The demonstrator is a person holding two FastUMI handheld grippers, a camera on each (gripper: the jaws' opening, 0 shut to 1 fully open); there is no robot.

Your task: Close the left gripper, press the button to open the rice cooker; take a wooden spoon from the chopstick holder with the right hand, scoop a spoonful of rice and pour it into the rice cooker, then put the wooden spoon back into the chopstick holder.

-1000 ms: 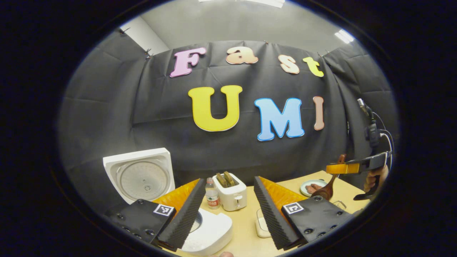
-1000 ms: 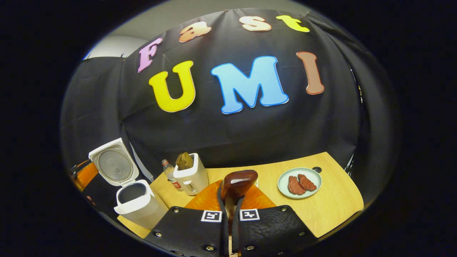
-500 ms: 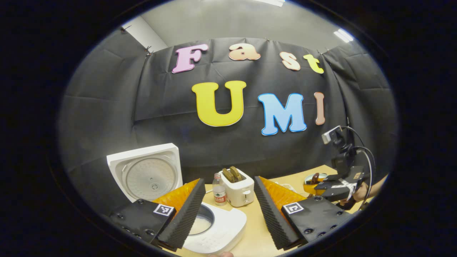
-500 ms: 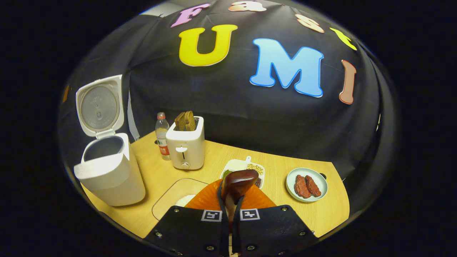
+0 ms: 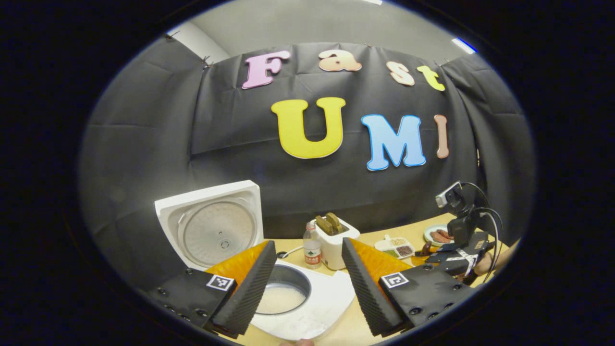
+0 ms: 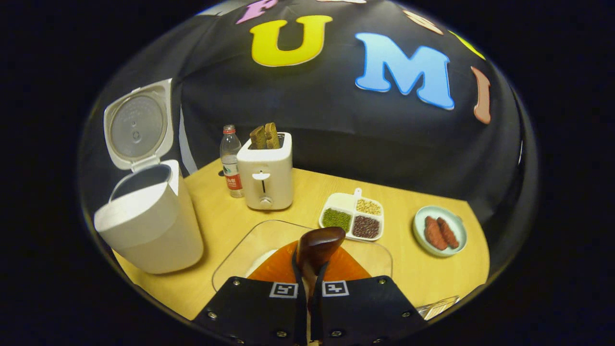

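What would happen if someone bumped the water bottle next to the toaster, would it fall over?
Probably, yes. The water bottle is tall and narrow on a small base, so a knock near its cap would likely tip it. It looks like thin clear plastic, so it is likely light and slides easily on the smooth table. Being round, it would probably roll once down, perhaps against the toaster.

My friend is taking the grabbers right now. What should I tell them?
Left gripper: jaws open, holding nothing, above the rice cooker.
Right gripper: jaws shut on the wooden spoon, bowl end forward, over the clear container with white rice in it.
Done: the cooker's lid stands open; the spoon is out of its holder. The pot already shows something pale inside.
Cannot tell whether the spoon carries rice.
Left: scoop, pour into the cooker if that is not yet done, then put the spoon back into the chopstick holder.
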